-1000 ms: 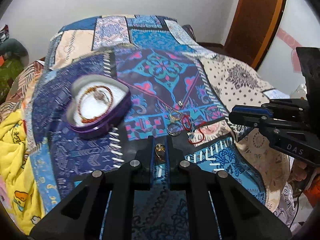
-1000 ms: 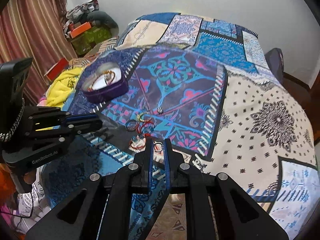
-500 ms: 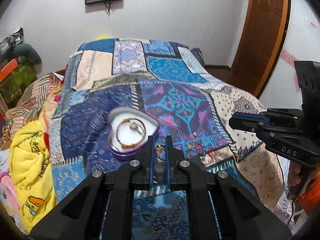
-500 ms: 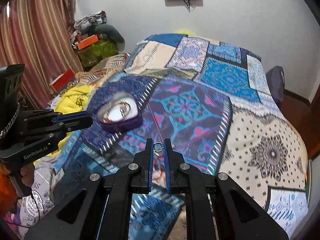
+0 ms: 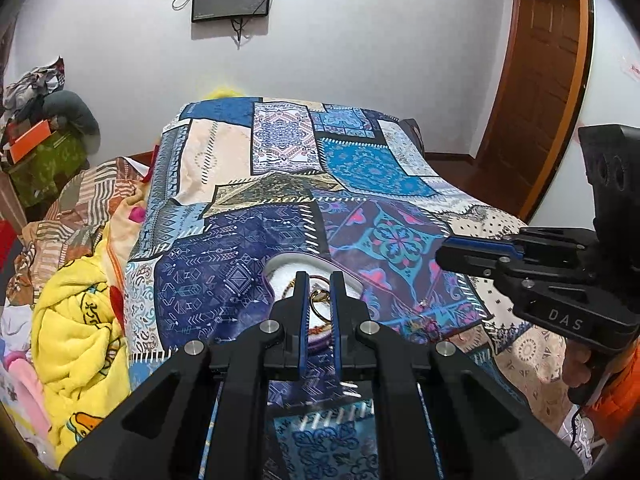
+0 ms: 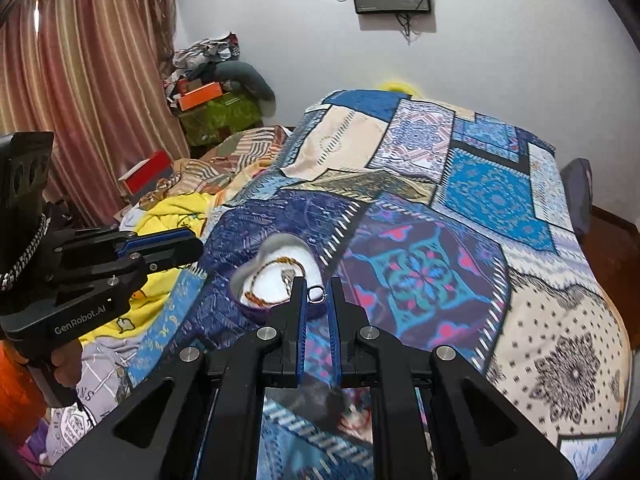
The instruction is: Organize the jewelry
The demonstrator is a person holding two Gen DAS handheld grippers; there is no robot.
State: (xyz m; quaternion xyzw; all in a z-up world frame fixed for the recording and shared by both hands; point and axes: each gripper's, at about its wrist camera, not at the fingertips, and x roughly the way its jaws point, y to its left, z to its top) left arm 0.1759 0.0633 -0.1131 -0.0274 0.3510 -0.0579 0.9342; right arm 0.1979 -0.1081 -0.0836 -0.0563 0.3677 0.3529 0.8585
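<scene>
1. Left gripper (image 5: 319, 298): fingers nearly closed, pinching a small gold ring (image 5: 319, 300) at the tips. It hovers over the near side of the heart-shaped purple tin with white lining (image 5: 280, 266), on the patchwork bedspread (image 5: 224, 272).
2. Right gripper (image 6: 317, 294): fingers almost fully closed on a small silver ring (image 6: 317, 293), at the tin's (image 6: 276, 246) near-right edge.
3. Tin already holds a brown beaded bracelet (image 6: 276, 280) and a small metal piece; tin sits mid-bed, left of the pink-and-teal medallion patch.
4. Loose red-cord jewelry pile (image 5: 420, 324) lies on the bed near-right of the tin, not yet sorted.
5. Step in hand, likely: drop both rings in the tin.
6. To do it well: bring each set of tips over the white lining, not the rim; lower close; open one gripper at a time.
7. Keep the two grippers apart over the tin so they don't knock.
8. Risk: a ring bounces off the rim and is lost in the busy pattern.
</scene>
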